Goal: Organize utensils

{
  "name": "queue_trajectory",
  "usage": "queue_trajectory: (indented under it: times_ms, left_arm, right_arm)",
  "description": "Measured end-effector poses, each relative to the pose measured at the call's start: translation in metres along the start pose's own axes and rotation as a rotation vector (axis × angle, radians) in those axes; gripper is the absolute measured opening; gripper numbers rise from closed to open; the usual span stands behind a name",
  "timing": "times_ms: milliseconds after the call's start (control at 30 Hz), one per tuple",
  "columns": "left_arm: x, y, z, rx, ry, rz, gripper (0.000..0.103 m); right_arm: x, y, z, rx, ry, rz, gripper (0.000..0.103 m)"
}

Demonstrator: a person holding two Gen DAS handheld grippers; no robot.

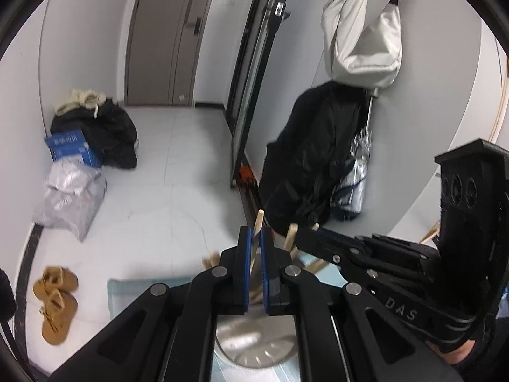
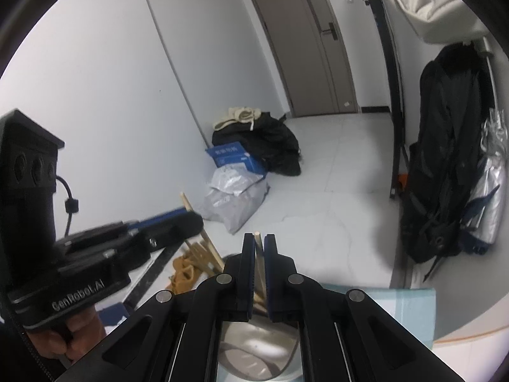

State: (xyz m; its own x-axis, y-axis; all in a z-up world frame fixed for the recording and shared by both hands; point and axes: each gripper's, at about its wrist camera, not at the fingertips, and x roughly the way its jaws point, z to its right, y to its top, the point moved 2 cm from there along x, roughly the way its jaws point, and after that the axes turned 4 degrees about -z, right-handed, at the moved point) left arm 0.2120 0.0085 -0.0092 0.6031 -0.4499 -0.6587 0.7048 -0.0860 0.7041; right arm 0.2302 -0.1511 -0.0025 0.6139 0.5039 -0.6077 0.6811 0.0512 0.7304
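Left wrist view, left gripper (image 1: pixel 256 238) fingers pinching a chopstick (image 1: pixel 258 219), right gripper (image 2: pixel 259 245) fingers pinching another chopstick (image 2: pixel 258 237).

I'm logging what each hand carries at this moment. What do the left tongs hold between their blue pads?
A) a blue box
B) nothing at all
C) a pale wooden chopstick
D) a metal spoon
C: in the left wrist view the left tongs are shut on a pale wooden chopstick, whose tip sticks out above the blue pads.
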Motion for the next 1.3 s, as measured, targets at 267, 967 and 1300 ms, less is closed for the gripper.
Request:
queue_trajectory:
  times_ms: [267,967,1300]
  left_arm:
    - [-0.013,-0.012,-0.006,-0.112,0.011,-0.049,0.018]
    - [-0.099,-0.03,0.027,-0.127,0.209,0.128,0.069]
    - [-0.137,-0.055,0.038,-0.133,0.262,0.258,0.084]
  right_arm:
    - [0.003,-0.018,0.004,0.045,0.055,-0.061,0.023]
    - [-0.129,-0.051,-0.028,0.017,-0.076,0.148,0.051]
    - [-0.183,-0.068,-0.056,-0.02,-0.12,0.296,0.079]
